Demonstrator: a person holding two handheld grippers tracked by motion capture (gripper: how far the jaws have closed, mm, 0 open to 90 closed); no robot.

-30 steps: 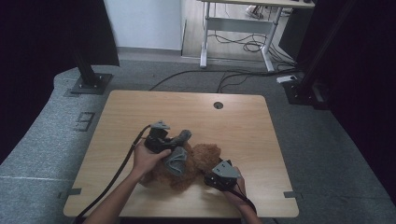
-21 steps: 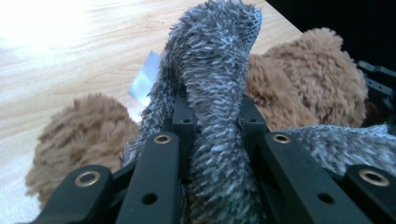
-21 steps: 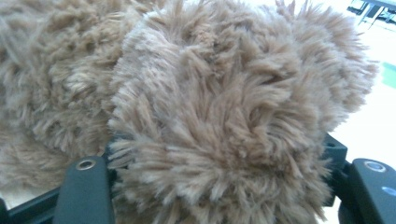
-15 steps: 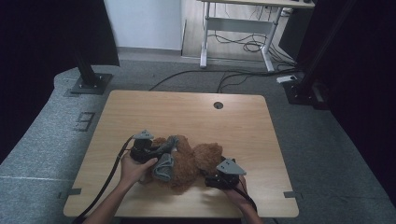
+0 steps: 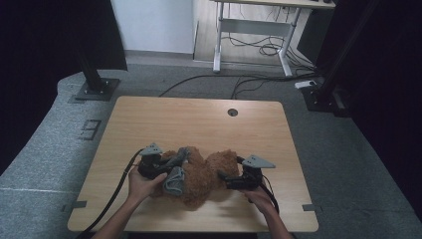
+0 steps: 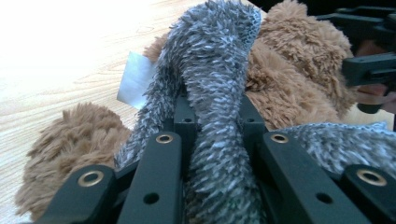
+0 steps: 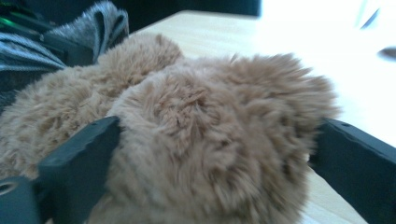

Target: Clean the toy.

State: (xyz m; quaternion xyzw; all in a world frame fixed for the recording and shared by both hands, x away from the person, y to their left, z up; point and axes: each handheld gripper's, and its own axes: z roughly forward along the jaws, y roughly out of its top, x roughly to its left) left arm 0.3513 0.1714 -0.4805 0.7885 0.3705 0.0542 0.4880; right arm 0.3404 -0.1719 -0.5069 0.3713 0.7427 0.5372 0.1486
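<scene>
dim room | tabletop glare, gripper views | near fur blurred

Far half of the light wooden table top [image 5: 199, 119]: bare boards, open to passage from either side, broken by one small round dark cable hole [image 5: 232, 112] near the back edge. Near half: the brown plush toy animal [image 5: 204, 174] with its grey fuzzy fabric strip [image 5: 175, 180] blocks the middle. Left gripper [image 5: 166, 167] and right gripper [image 5: 231, 180] flank the toy closely, leaving free strips along both side edges.
</scene>
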